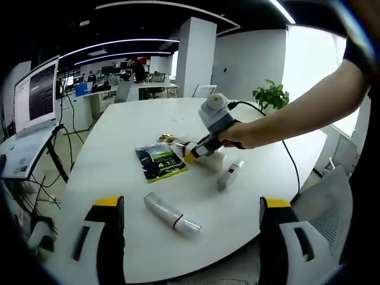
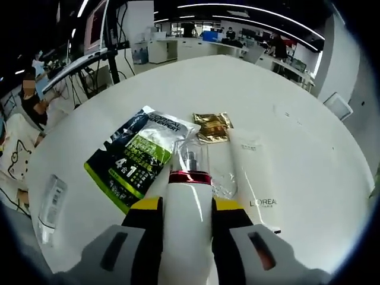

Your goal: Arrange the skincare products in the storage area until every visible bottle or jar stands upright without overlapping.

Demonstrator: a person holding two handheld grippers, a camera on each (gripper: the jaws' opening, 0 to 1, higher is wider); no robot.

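Note:
My right gripper [image 2: 189, 208] is shut on a white bottle [image 2: 189, 202] with a red band and a clear cap. The cap points at a green and black sachet [image 2: 139, 155] on the white table [image 2: 285, 89]. A white L'Oreal tube [image 2: 252, 169] lies flat just right of the bottle, beyond it a gold sachet [image 2: 214, 126]. In the left gripper view, a person's hand holds that right gripper [image 1: 193, 154] over the sachet [image 1: 160, 161]. My left gripper [image 1: 191, 202] is open, with nothing between its jaws. A clear-capped tube [image 1: 172, 215] lies on its side just ahead of it.
A small tube [image 1: 230, 175] lies flat right of the sachet, and another small tube [image 2: 52, 202] lies near the table's left edge. A grey chair [image 1: 323, 219] stands at the table's near right. A monitor [image 1: 35, 92] stands off to the left. Desks and a plant [image 1: 272, 95] lie beyond.

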